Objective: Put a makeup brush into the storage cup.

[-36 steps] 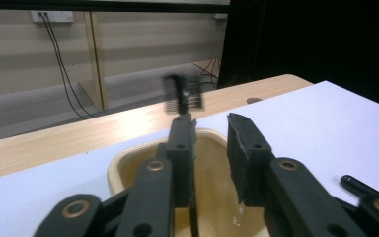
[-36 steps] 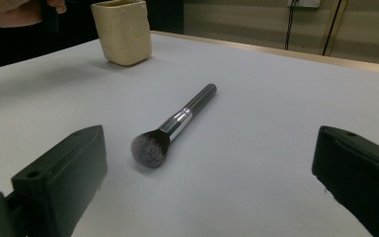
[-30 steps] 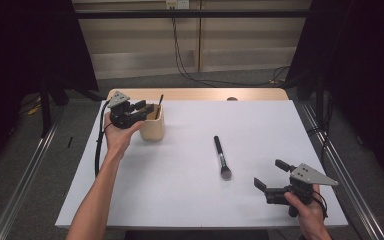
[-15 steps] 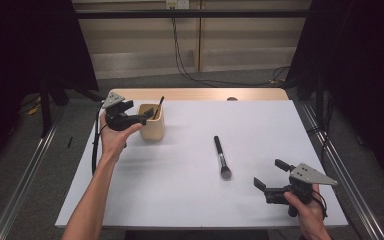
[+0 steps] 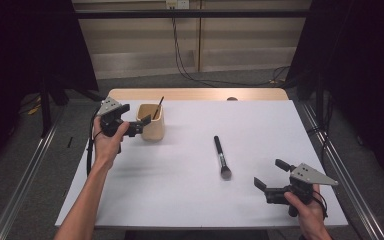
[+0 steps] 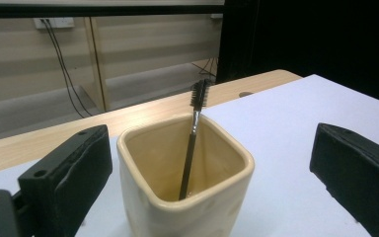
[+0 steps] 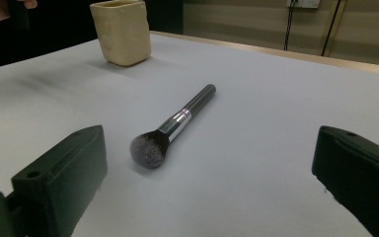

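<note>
Standing near the far left corner of the white worktop [image 5: 180, 190], the cream-coloured, square ceramic cup with rounded corners [image 5: 151, 121] has a thick glossy rim, slightly dimpled walls and a pale tan inside. 1 thin black mascara wand with a bristled tip [image 6: 193, 138] leans inside it, its lower end on the cup's floor and its bristles rising above the far rim. The left hand-held gripper [image 5: 136, 126] sits just beside the cup on its left in the high view; its jaws have just been opening and now stand released, wide apart, with the cup between them in the left gripper view but neither pad pressing on it. Well apart from the cup, around the middle of the worktop, lies a black-handled powder brush with a silver ferrule and dark fluffy head [image 5: 221, 156], flat, head toward the person. The right hand-held gripper [image 5: 274, 175] is held near the front right corner, jaws spread and gripping nothing, with the brush lying ahead of them in the right gripper view.
</note>
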Demonstrator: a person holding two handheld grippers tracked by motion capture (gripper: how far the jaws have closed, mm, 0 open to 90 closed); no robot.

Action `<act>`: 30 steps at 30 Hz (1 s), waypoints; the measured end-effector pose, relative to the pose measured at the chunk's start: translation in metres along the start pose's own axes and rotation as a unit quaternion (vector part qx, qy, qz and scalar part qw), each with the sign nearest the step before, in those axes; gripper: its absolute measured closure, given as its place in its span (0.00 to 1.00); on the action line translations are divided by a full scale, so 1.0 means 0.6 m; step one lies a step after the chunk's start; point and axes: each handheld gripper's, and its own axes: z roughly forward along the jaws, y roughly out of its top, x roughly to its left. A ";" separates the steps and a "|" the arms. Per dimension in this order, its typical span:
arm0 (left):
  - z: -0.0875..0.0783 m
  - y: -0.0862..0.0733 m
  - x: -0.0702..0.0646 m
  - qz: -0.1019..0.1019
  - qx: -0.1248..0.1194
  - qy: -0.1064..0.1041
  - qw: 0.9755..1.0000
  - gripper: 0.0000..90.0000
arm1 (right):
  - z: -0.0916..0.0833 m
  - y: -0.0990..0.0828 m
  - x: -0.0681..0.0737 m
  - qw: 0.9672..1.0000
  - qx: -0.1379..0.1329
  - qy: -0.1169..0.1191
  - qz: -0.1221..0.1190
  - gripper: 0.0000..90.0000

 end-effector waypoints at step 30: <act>-0.114 -0.050 -0.032 0.003 -0.015 0.021 1.000 0.04 | 0.003 0.000 -0.001 1.000 0.002 -0.006 -0.001 0.00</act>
